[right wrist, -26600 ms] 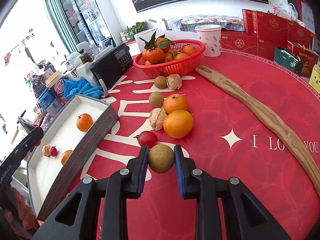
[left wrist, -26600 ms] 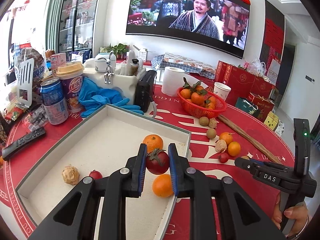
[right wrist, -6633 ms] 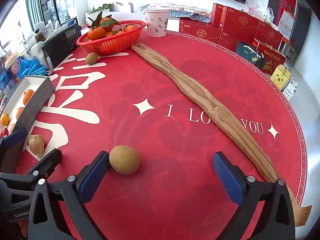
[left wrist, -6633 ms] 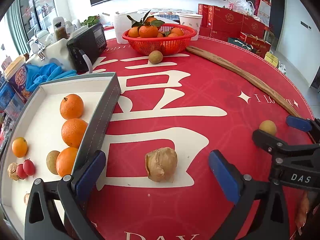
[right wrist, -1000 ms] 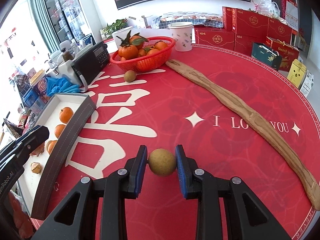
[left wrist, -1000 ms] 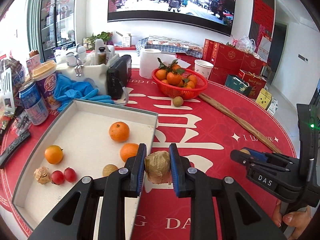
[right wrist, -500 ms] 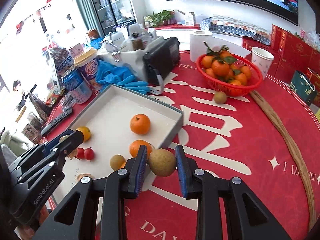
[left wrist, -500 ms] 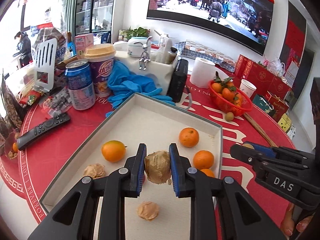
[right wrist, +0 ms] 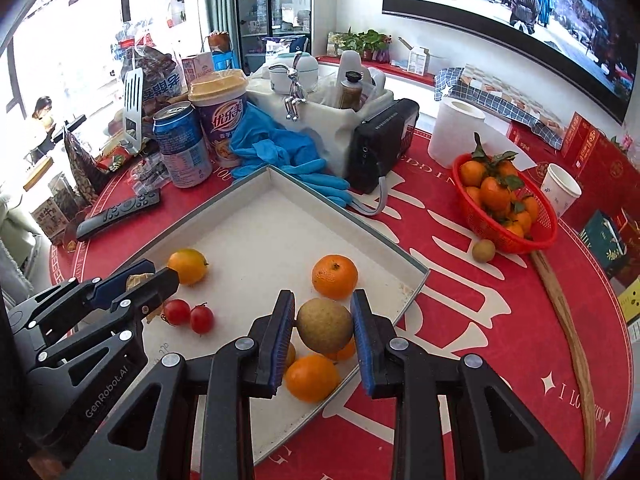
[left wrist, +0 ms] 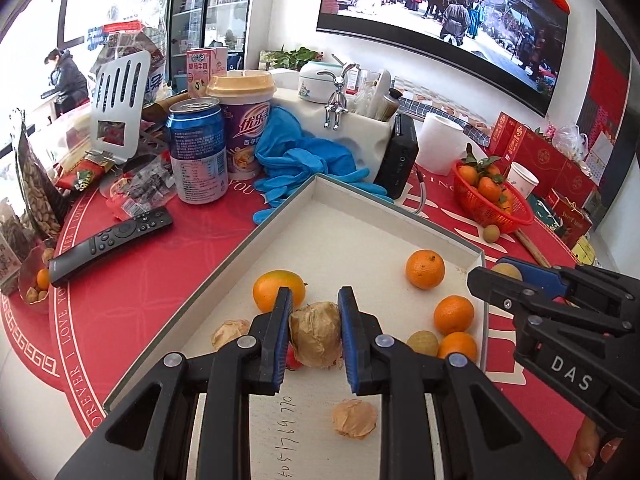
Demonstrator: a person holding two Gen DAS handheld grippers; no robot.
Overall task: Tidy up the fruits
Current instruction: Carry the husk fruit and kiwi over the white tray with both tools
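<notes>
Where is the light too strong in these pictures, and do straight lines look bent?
Right wrist view: the window at upper left is washed out to white. Left wrist view: glare there is milder; the wall screen bows in a curve, and dark corners ring both pictures.

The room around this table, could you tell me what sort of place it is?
Probably a home living or dining room: a large wall screen, a cluttered red table with drinks and a remote, and gift boxes.

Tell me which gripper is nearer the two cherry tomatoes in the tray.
Left. The left gripper hangs right beside the cherry tomatoes, clamping a papery husked fruit. The right gripper holds a brown round fruit farther along, near the tray edge.
</notes>
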